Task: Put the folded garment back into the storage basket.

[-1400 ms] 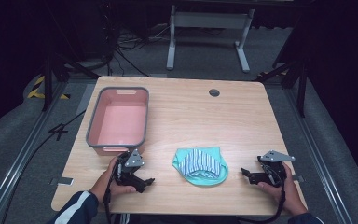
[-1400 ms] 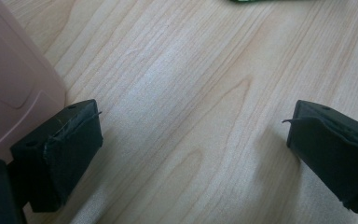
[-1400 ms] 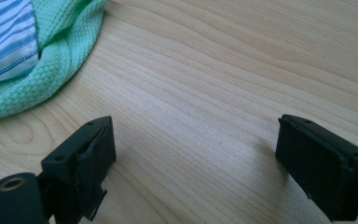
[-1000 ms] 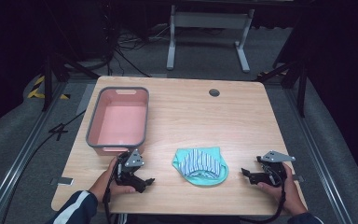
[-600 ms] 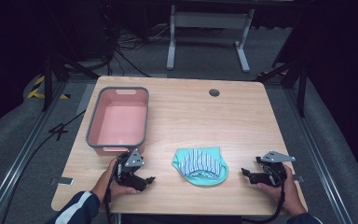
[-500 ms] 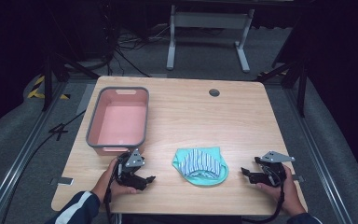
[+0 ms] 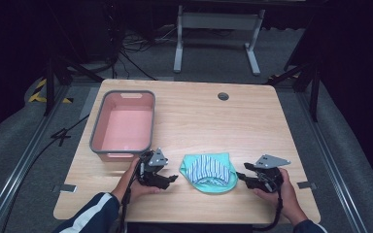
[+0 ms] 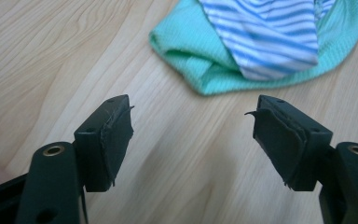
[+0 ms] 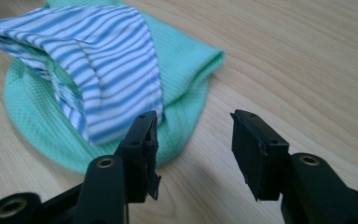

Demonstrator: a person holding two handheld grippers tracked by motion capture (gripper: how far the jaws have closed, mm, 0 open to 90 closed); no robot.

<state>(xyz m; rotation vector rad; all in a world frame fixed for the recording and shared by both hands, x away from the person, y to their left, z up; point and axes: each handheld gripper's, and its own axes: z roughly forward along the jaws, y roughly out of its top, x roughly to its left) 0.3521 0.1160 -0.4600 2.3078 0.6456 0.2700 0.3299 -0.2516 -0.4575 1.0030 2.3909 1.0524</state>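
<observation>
- Counter (image 7: 252,121): pale wood grain, rounded corners.
- Bin (image 7: 97,138): pink, rectangular, grey-rimmed, nothing inside, at the near left.
- Cloth (image 7: 209,172): teal waffle knit around a blue-striped fabric, bunched near the front edge between both grippers.
- Left gripper (image 8: 191,121), right gripper (image 9: 193,135): level, aimed at the cloth, fingers apart but just narrowing, nothing between.

no readable text, no labels, brands or numbers on the cloth (image 7: 208,171), the bin (image 7: 123,125) or the tabletop (image 7: 252,126)
</observation>
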